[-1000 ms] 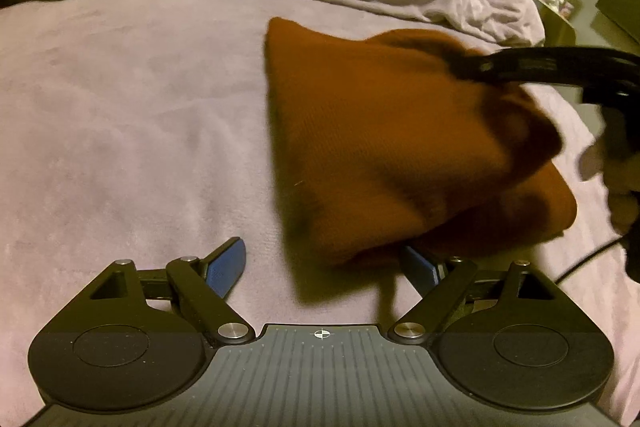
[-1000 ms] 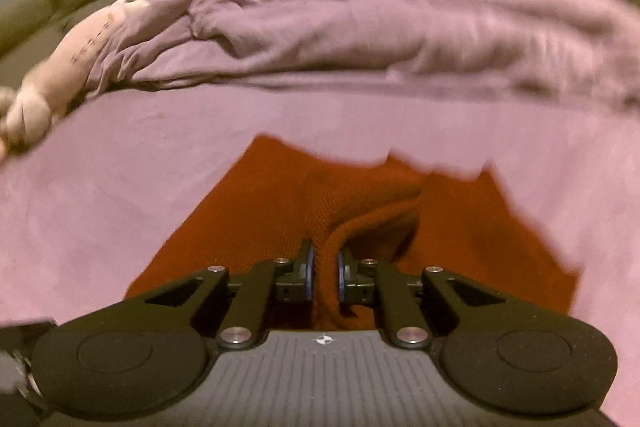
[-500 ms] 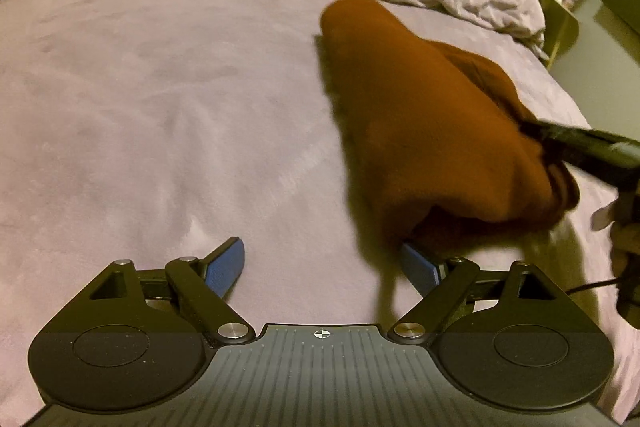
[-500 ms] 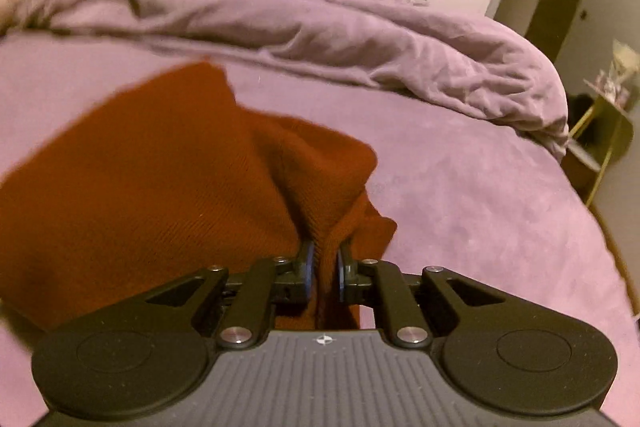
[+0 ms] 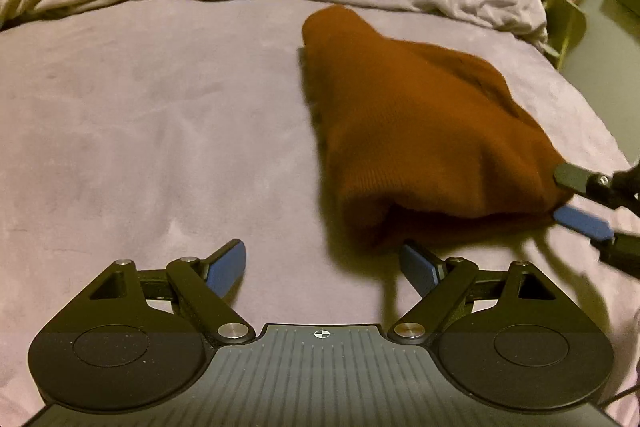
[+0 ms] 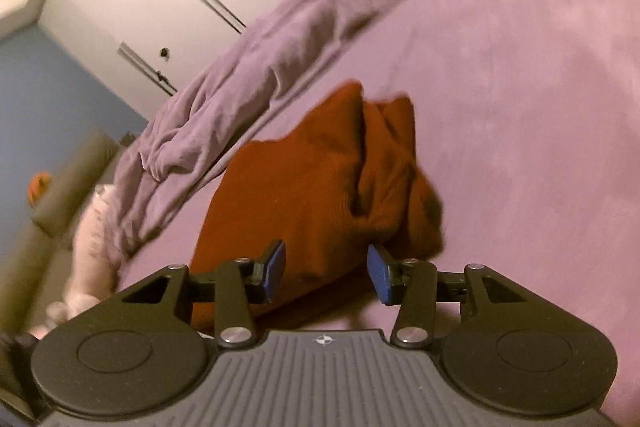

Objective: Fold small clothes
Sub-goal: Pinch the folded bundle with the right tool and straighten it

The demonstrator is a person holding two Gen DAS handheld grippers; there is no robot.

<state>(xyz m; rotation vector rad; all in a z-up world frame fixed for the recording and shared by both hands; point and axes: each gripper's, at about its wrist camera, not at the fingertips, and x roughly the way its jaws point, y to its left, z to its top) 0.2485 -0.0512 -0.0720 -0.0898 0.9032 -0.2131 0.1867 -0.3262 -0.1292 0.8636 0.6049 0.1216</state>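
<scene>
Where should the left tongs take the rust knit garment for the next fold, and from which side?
Probably the far rounded end of the rust knit garment: it lies flat and free on the bedsheet, with bare sheet to its left. Come in low from that side. The left tongs are open and empty; the right tongs, jaws just opening, sit at the bulky near end.

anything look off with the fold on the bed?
Yes. The rust knit garment lies bunched, not flat: loose folds stick up at its far end. The right gripper has just been opening, its pads off the cloth.
</scene>
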